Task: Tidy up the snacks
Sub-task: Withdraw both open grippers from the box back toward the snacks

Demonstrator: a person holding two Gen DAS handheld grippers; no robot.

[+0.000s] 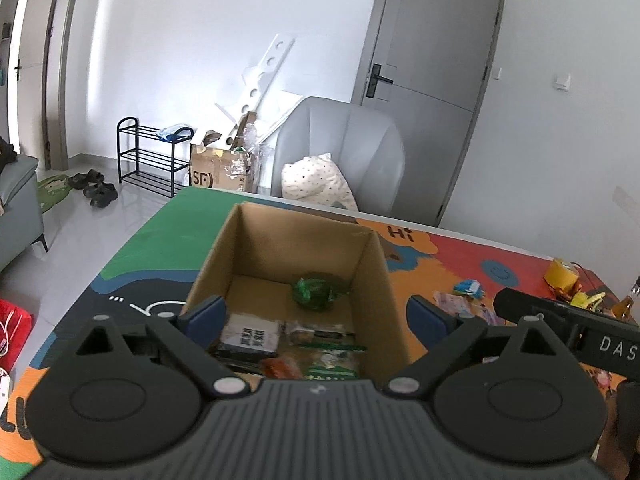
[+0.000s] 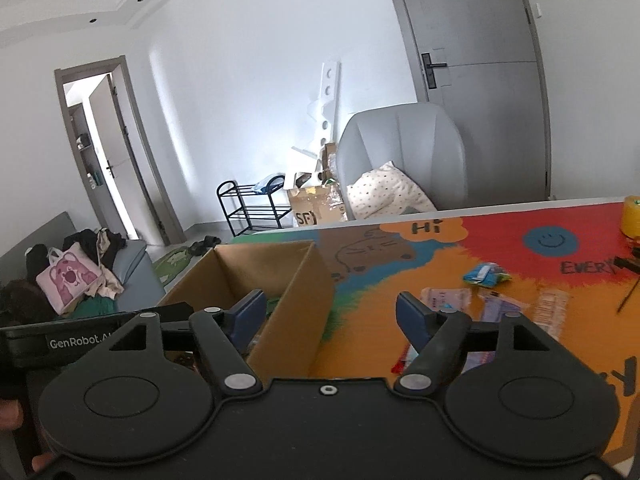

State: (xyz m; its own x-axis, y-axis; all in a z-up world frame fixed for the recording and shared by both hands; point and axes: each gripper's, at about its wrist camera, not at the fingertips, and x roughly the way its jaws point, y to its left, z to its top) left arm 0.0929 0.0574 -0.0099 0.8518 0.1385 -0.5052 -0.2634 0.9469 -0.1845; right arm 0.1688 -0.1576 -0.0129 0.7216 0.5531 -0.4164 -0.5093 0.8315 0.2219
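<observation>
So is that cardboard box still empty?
No, the cardboard box already holds a green packet and several other wrapped snacks on its floor, seen from the left claw's camera.

The left gripper's (image 1: 318, 316) body hides the near part of the cardboard box (image 1: 372, 272), covering some snack packets (image 1: 296, 344) whose print is too blurred to read. In the right wrist view, packets on the tabletop (image 2: 400, 272) are motion-blurred, and the yellow tape roll (image 2: 632, 216) is cut by the edge.
</observation>
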